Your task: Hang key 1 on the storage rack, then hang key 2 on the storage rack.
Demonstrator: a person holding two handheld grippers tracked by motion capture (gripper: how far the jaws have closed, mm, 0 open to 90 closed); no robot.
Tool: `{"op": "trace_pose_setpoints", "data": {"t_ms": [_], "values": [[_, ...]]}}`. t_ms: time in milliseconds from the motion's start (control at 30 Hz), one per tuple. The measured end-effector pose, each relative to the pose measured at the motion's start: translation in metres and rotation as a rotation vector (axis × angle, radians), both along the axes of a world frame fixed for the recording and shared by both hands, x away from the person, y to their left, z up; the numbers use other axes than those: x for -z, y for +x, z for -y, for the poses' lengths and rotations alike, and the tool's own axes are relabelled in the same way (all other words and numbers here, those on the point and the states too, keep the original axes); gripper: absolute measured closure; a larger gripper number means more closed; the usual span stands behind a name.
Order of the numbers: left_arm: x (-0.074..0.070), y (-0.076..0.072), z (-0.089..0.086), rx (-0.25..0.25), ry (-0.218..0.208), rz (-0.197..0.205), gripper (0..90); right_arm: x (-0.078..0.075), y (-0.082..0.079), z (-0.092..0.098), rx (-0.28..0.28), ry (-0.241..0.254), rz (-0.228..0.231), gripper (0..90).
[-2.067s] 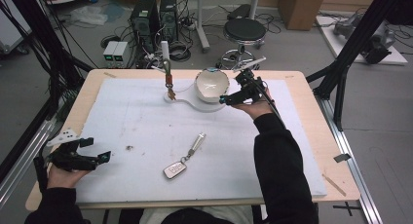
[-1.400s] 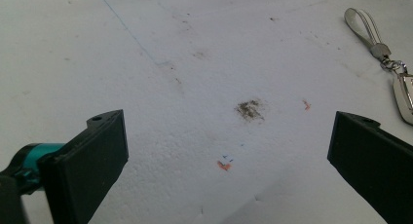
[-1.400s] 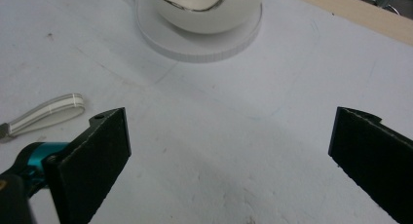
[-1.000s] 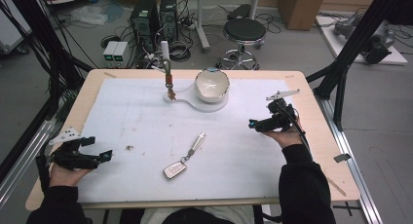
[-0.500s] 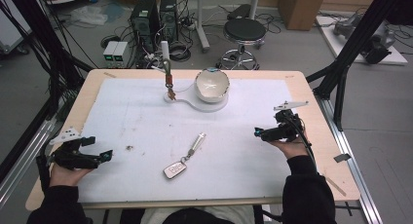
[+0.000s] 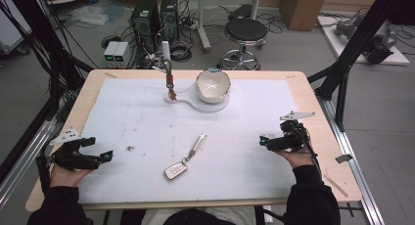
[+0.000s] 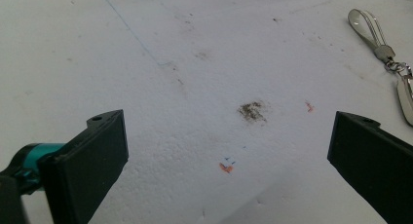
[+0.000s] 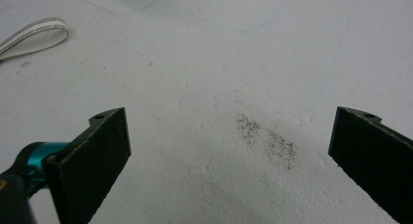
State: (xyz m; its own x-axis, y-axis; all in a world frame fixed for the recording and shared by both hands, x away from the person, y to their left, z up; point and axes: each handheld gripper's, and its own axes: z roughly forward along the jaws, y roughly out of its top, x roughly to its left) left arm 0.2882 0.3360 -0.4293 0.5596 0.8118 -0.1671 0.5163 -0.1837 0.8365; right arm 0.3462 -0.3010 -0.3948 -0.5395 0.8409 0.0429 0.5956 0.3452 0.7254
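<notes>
A car key fob (image 6: 175,171) on a metal ring with a silver-grey strap (image 6: 197,144) lies on the white mat (image 6: 147,122) near the front middle. The strap (image 7: 366,28) and the fob's edge (image 7: 405,95) appear at the right of the left gripper view; the strap loop (image 8: 30,35) appears at the upper left of the right gripper view. My left gripper (image 6: 103,157) rests open at the front left, jaws wide over bare mat. My right gripper (image 6: 263,142) is held open at the front right, pointing left, with nothing between its jaws.
A white bowl (image 6: 213,84) sits on a white stand (image 6: 205,103) at the back middle, beside an upright holder (image 6: 168,78) with a small clip. The wooden table edge (image 6: 320,132) frames the mat. Dark smudges (image 7: 251,110) mark the mat. Black frame posts (image 6: 342,68) rise at the right.
My right gripper has drawn back from the bowl at the rear to the front right of the mat. The left gripper has stayed put.
</notes>
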Motion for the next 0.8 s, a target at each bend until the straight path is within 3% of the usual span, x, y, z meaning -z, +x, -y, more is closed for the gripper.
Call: {"op": "trace_pose_setpoints", "data": {"t_ms": [300,800], "values": [[0.001,0.001,0.001,0.001,0.006,-0.006,1.7,0.014,-0.007,0.002,-0.011,-0.001,-0.017,0.6],[-0.004,0.006,0.01,0.021,0.028,-0.016,1.7,0.024,-0.024,0.012,-0.009,0.004,0.047,0.6]]}}
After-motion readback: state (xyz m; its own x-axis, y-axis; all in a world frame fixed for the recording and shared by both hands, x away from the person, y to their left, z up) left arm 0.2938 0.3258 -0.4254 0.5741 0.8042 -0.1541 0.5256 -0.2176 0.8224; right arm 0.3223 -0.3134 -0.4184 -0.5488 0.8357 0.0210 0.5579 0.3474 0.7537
